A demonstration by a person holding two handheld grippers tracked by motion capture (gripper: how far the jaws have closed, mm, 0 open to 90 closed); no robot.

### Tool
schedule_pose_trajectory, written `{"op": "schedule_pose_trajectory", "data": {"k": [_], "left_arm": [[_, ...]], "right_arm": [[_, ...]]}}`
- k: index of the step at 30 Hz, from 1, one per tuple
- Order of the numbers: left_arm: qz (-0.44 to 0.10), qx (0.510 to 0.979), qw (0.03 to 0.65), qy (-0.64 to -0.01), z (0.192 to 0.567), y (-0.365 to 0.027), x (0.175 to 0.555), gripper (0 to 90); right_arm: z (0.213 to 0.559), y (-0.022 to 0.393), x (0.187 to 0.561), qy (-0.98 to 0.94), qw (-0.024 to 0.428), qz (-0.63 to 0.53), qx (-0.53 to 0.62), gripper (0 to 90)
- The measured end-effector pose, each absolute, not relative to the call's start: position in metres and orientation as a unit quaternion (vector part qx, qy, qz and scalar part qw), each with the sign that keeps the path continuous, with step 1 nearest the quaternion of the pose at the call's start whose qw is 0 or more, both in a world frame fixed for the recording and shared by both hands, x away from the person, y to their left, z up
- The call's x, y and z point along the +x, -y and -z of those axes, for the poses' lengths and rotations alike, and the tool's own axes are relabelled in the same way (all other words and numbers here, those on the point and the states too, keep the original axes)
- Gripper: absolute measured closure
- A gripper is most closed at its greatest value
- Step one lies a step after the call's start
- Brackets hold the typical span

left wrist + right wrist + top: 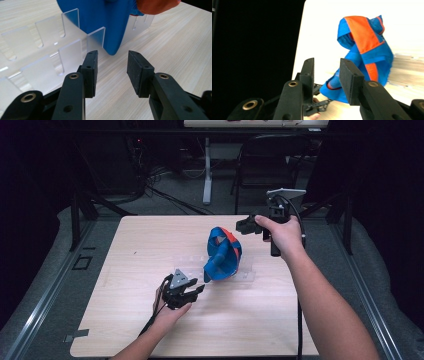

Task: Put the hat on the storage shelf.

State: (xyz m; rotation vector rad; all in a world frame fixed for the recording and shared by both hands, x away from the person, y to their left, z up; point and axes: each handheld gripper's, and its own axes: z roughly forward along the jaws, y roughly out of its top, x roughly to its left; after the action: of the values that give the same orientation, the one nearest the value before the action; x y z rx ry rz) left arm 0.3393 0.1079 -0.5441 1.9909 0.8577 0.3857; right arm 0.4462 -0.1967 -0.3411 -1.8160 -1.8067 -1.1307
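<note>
My left gripper [199, 290] sits nearest, jaws apart and empty, just short of one clear slotted rack [47, 47]. One blue-and-orange cloth [223, 254] is draped over that rack mid-table. Farther off, my right gripper [243, 226] hangs with jaws parted, holding nothing.

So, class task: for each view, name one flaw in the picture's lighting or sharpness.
High view: surroundings nearly black beyond the lit table. Left gripper view: the clear rack is hazy against the wood. Right gripper view: tabletop overexposed to white, the blue and orange cloth slightly soft.
</note>
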Motion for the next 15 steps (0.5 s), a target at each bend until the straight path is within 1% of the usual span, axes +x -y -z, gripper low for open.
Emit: {"op": "schedule_pose_trajectory", "data": {"k": [8,9,15], "left_arm": [[-0.150,0.808,0.446,-0.353,0.542,-0.115,0.340,59.6],[-0.150,0.808,0.446,-0.355,0.541,-0.117,0.340,59.4],[-0.145,0.811,0.444,-0.353,0.537,-0.124,0.334,58.9]], "right_arm": [[0.345,0.200,0.441,0.642,0.160,0.391,-0.640,63.9],[0.346,0.201,0.439,0.643,0.154,0.389,-0.642,63.7],[0.352,0.205,0.433,0.646,0.154,0.385,-0.641,63.0]]}}
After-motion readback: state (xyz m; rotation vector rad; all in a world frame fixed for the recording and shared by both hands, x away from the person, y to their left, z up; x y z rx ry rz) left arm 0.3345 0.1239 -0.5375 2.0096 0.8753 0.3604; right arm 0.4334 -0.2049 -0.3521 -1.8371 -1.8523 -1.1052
